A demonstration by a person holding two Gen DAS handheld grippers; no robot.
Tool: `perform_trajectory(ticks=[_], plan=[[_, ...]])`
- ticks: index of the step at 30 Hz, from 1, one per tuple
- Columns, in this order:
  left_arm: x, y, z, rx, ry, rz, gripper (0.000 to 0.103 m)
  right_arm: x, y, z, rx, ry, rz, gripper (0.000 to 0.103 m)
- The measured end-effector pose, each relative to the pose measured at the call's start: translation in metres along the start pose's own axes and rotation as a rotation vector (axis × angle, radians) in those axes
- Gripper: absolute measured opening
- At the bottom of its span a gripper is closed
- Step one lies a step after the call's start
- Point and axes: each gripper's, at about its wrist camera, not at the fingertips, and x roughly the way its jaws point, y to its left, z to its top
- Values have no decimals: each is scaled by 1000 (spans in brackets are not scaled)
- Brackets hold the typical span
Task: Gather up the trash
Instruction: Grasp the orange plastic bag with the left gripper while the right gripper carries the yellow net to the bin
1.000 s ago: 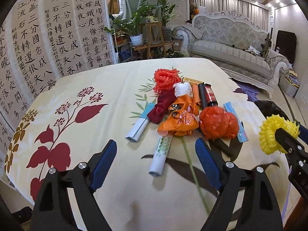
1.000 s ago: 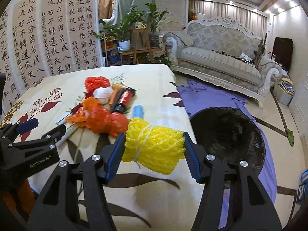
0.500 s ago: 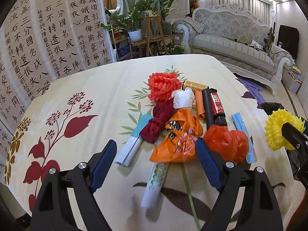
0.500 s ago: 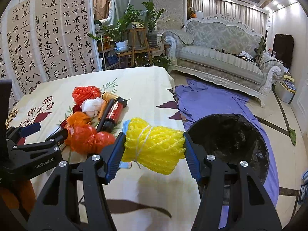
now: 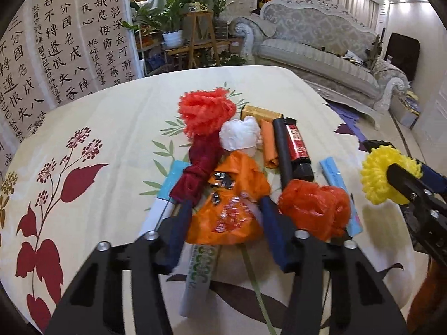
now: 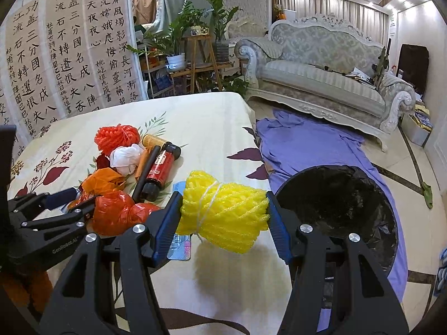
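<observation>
Since a second ago the left gripper (image 5: 226,217) has slid forward over the table (image 5: 117,128) into the trash pile, and its jaws, wide then, are closing with the orange bag (image 5: 232,195) between them; the fingers look to touch the bag's sides, though blur hides how firmly. To the right of the right gripper (image 6: 223,212), on the floor, stands the black-lined bin (image 6: 335,206), beyond it the purple cloth (image 6: 307,145). That gripper is half closed, clamped on the yellow foam net (image 6: 223,209), which hangs above the table edge. Just right of the left gripper lies the red bag (image 5: 315,206); ahead of it lie the red net (image 5: 206,111), the dark red cloth (image 5: 201,164), the white wad (image 5: 240,136) and the red-labelled bottle (image 5: 296,148).
</observation>
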Motion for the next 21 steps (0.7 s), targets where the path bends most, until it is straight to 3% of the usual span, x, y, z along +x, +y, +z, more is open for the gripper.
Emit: perform_trajectory(ticks=[1, 21], plan=[[-1, -1, 0, 5, -3, -7, 36, 0, 0, 0, 0, 2, 0, 58], [-51, -9, 5, 21, -132, -50, 33, -15, -6, -5, 2, -33, -24, 58]])
